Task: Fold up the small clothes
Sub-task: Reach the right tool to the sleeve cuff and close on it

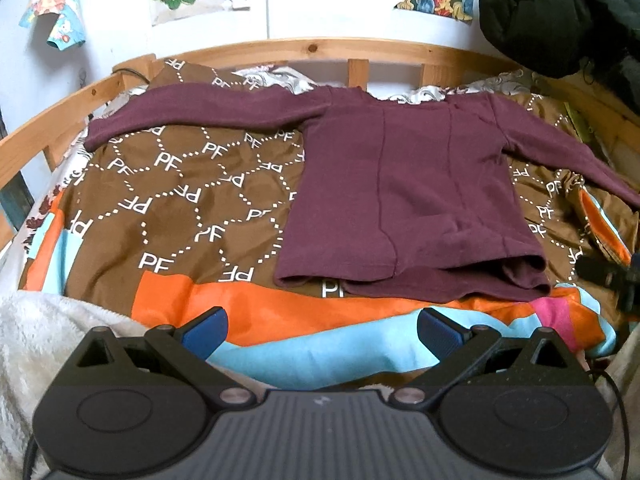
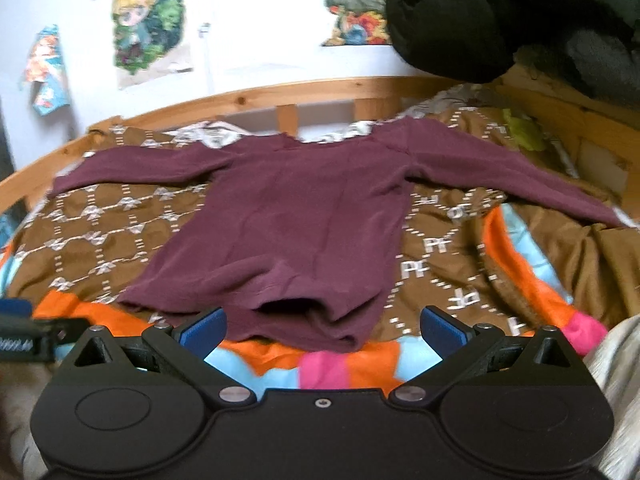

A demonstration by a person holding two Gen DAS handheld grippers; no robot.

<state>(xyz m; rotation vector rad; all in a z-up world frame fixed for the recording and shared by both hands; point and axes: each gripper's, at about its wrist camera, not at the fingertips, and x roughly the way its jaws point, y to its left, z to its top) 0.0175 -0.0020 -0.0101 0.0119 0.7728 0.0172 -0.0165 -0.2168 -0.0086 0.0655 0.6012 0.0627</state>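
A maroon long-sleeved top (image 1: pixel 404 188) lies flat on the patterned bedspread (image 1: pixel 180 208), neck toward the headboard, both sleeves spread out sideways. Its hem faces me and gapes open a little at the near right corner. My left gripper (image 1: pixel 322 334) hovers open in front of the hem, to the left of the top's middle, nothing between its blue pads (image 1: pixel 208 332). In the right wrist view the same top (image 2: pixel 296 224) lies straight ahead. My right gripper (image 2: pixel 322 330) is open just short of the hem, its left pad (image 2: pixel 206 330) level with the hem's edge.
A wooden bed rail (image 1: pixel 280 50) curves round the back and both sides. A black padded jacket (image 1: pixel 560 12) hangs at the upper right. A white fleecy blanket (image 1: pixel 40 340) lies at the near left. Part of the other gripper (image 1: pixel 608 276) shows at the right edge.
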